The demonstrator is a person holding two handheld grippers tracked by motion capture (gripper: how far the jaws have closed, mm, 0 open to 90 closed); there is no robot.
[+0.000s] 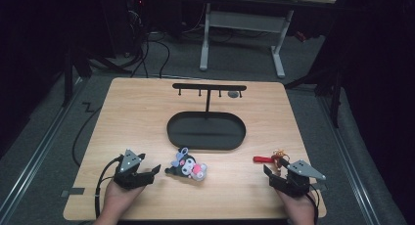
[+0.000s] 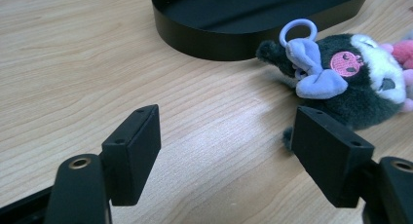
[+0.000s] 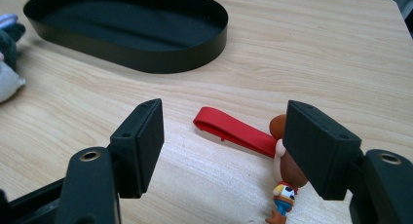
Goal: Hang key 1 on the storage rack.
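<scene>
A dark plush toy (image 1: 188, 167) with a lilac bow and ring lies on the table in front of the black oval tray (image 1: 205, 143). My left gripper (image 1: 148, 174) is just left of it, open, with bare table between the jaws (image 2: 229, 131). The plush (image 2: 350, 83) sits just beyond my right-hand jaw. A red strap (image 1: 263, 159) with a small figure (image 1: 280, 157) lies at the right. My right gripper (image 1: 274, 174) stands open just behind it. In the right gripper view the strap (image 3: 234, 129) runs between the open jaws (image 3: 225, 118), and the figure (image 3: 285, 187) is half hidden by the right-hand jaw.
A black T-shaped stand (image 1: 209, 88) with small hooks rises from the back of the tray. A grey round disc (image 1: 233, 94) sits on the table behind it. The tray's rim (image 2: 219, 44) is close ahead of the left gripper. A desk frame (image 1: 242, 34) stands on the floor beyond the table.
</scene>
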